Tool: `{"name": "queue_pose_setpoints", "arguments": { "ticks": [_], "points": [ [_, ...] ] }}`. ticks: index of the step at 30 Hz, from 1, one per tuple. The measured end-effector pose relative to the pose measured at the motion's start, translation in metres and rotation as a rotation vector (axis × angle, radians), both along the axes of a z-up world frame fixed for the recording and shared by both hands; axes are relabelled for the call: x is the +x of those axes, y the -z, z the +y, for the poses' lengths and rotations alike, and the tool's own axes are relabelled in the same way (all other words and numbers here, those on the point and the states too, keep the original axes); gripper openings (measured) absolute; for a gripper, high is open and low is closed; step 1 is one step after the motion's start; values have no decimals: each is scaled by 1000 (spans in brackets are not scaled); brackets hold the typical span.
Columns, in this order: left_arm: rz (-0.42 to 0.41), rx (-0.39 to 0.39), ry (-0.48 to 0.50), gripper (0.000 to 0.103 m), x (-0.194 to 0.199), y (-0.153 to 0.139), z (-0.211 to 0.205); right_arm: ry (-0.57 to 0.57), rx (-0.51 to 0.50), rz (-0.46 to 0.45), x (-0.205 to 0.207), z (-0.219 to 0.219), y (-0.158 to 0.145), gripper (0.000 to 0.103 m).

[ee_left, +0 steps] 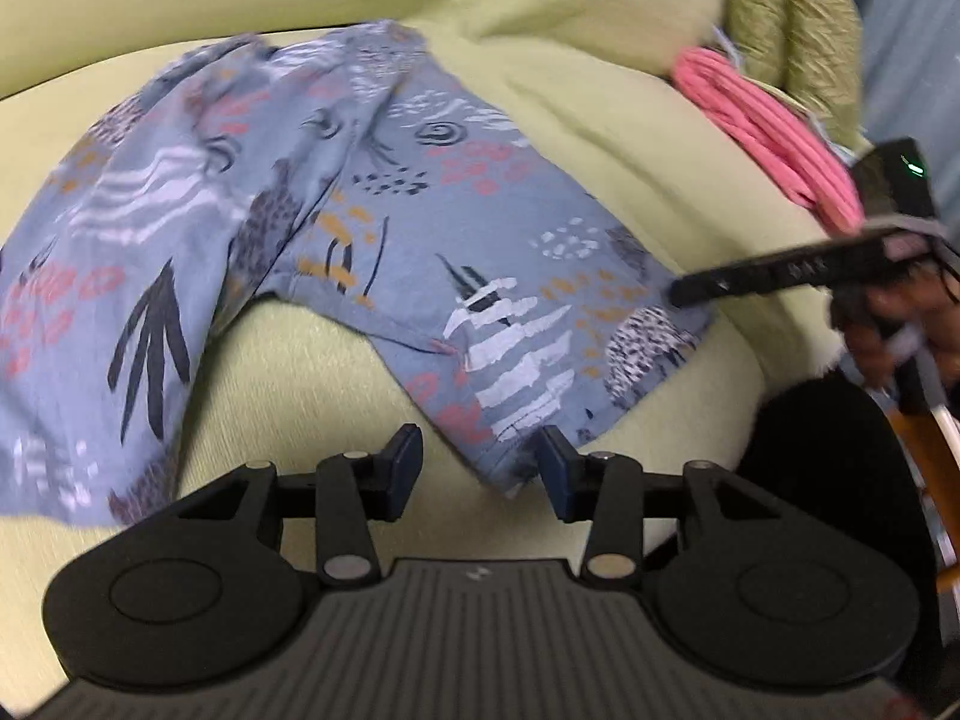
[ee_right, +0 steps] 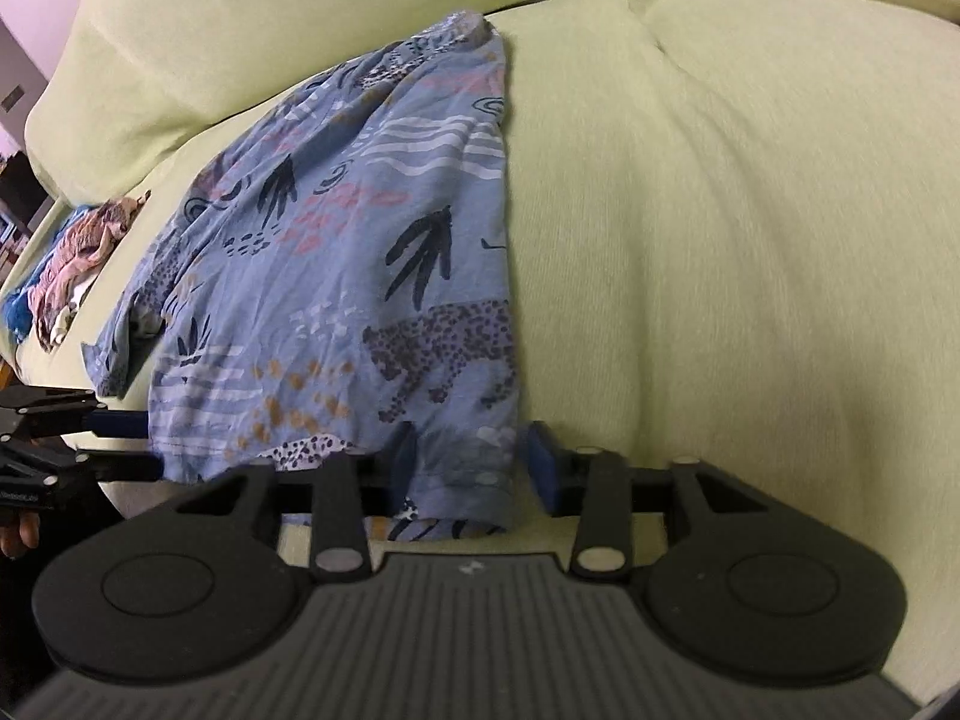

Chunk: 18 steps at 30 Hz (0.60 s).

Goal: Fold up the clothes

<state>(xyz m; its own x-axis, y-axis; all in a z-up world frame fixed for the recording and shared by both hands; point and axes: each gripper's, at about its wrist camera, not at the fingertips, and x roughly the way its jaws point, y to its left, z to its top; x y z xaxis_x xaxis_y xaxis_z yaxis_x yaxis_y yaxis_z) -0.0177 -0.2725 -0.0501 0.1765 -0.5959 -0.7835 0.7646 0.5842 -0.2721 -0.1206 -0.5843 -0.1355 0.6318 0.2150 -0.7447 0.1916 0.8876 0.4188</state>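
One garment matters here: a blue-grey patterned T-shirt lying crumpled and partly doubled over on the seat of a pale green sofa, its hem hanging toward the front edge of the cushion. It looks light, thin and floppy, a jersey cloth that will sag and drag wrinkles with it unless it is lifted from two corners at once. The left gripper stands with its jaws spread and nothing pressed between them; the hem corner lies just beside its right pad. The right gripper has the other hem corner lying between its jaws, but a gap shows beside the right pad, so I judge the cloth not yet pinched. Those two hem corners seem the sensible holds. Bare cushion stretches to the right of the shirt in the right wrist view, giving space to spread it flat. Limits are the backrest behind, the front edge of the seat below the hem, a pink cloth near the arm, and a heap of other clothes further along.
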Motion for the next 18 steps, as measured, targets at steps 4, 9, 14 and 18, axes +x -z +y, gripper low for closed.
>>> {"name": "queue_pose_setpoints", "arguments": {
  "ticks": [4, 9, 14, 18],
  "points": [
    [19, -18, -69, 44, 7, 3, -9, -20, -43, -2, -5, 6, -3, 2],
    [134, -96, -110, 1, 14, 2, -4, 9, -90, -39, -18, -1, -30, 1],
    [358, -278, -104, 1, 15, 12, -3, 53, -204, -59, -48, -15, -73, 1],
    [465, -304, -67, 2, 11, 28, -12, 51, -264, 30, -54, -14, -62, 1]
  ]
}}
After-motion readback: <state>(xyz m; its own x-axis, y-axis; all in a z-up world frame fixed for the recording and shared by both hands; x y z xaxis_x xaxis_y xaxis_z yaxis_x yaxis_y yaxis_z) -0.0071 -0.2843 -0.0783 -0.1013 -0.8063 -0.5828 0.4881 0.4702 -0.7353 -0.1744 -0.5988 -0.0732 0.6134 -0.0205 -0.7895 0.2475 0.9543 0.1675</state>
